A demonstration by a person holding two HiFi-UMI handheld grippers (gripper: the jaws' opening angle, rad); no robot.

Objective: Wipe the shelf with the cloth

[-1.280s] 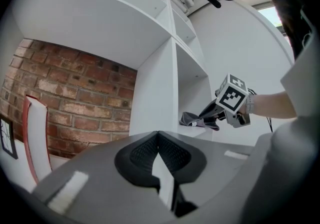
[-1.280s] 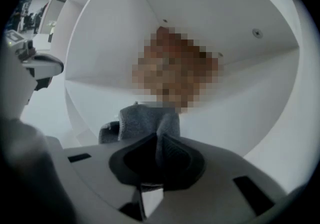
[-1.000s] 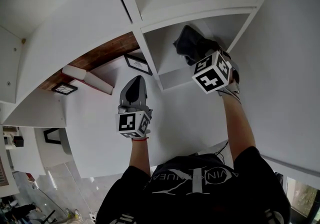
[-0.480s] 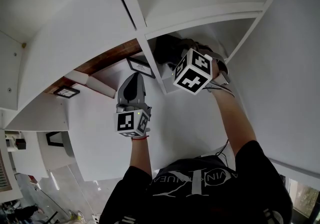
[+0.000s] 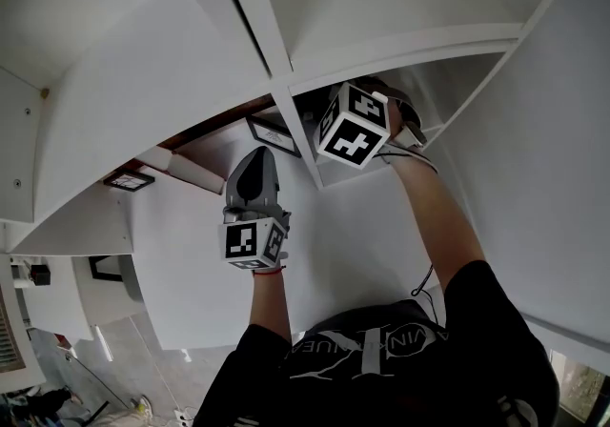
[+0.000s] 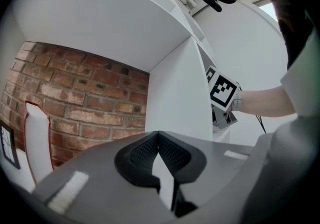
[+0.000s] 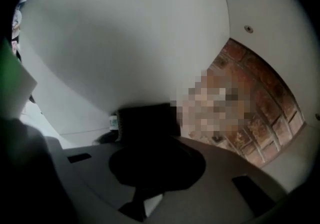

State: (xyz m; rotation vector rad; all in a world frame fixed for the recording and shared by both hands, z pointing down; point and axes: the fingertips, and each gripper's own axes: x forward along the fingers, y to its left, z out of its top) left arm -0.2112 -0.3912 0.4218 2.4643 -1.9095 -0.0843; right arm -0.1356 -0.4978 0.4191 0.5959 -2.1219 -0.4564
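Right tool: the right tool (image 7: 152, 140) is clenched on the dark cloth (image 7: 145, 118), which bunches just beyond the jaw tips.
Cloth position: inside the right compartment (image 5: 448, 82) of the white shelf (image 5: 419, 34), close to the divider (image 5: 300, 130); contact with the board is probable but cannot be confirmed.
Left tool: the left tool (image 6: 158, 138) is clamped together on nothing and hangs in front of the left compartment.
Risk, grip: the cloth looks pinched by a small fold, so a hard drag against the board could pull it free.
Risk, contact: with the cloth bunched, bare jaw plastic or the marker cube (image 5: 353, 125) may scrape or knock the divider.
Right compartment contents: only cloth and tool show.
Left compartment contents: a framed picture (image 5: 274, 134) and a white, red-edged item (image 6: 37, 143) against the brick back (image 6: 75, 98); a stray left tool could topple them.
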